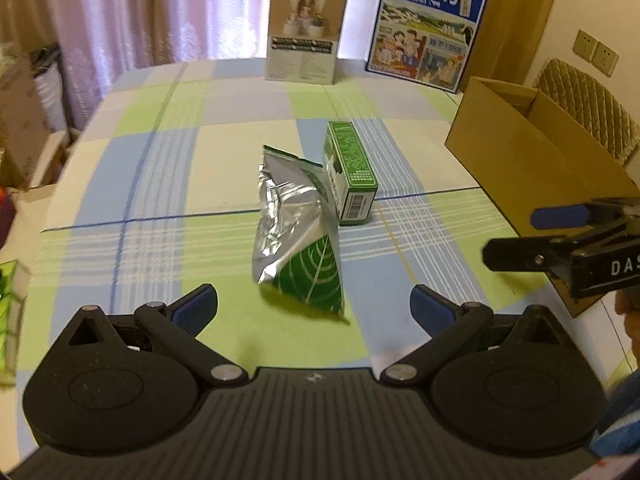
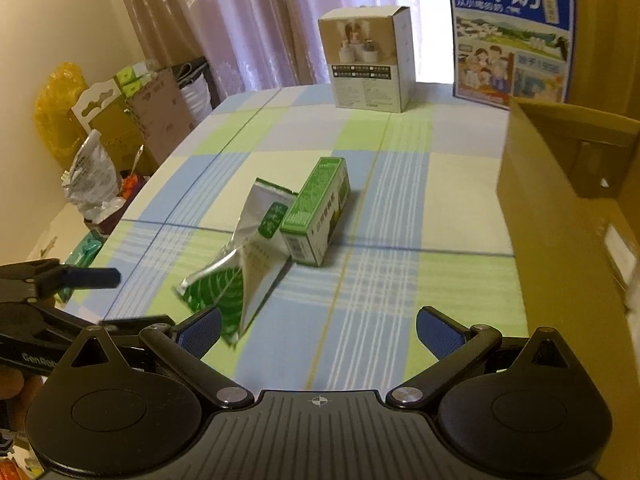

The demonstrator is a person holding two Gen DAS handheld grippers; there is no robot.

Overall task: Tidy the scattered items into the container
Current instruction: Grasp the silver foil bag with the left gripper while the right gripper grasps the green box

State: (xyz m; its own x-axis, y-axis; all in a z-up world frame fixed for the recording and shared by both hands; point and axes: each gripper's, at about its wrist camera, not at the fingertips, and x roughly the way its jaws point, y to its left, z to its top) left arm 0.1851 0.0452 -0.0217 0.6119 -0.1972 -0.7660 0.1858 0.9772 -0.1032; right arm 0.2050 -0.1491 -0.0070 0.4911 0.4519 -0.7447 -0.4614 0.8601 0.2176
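A table under a checked cloth of blue, green and cream squares (image 1: 168, 168) fills both views. At about two o'clock in the left wrist view an open brown cardboard box (image 1: 532, 160) stands at the table's edge, its top flaps up; this is taken to be the container. At twelve o'clock, at the far edge, stand a white product carton with a photo panel (image 1: 306, 32) and, at one o'clock, a blue milk carton printed with cartoon figures (image 1: 428, 28).

Near the middle of the cloth lie the two scattered items. A crumpled silver foil pouch with a green leaf print (image 1: 298, 236) leans its upper edge against a small green and white rectangular box (image 1: 352, 172), which lies on its long side just behind it, touching.

The left gripper (image 1: 314, 308) sits low at six o'clock with its blue-padded jaws spread wide and nothing between them, the pouch's bottom corner just ahead. The right gripper (image 2: 318, 332) is likewise spread wide and empty; the pouch's corner lies beside its left pad.

The pouch is probably the first pick. Its foil is slick and slack, so a pinch on the loose corner may slip or tear. Lifting it could also drag or nudge the small box. The two grippers are close and could collide.
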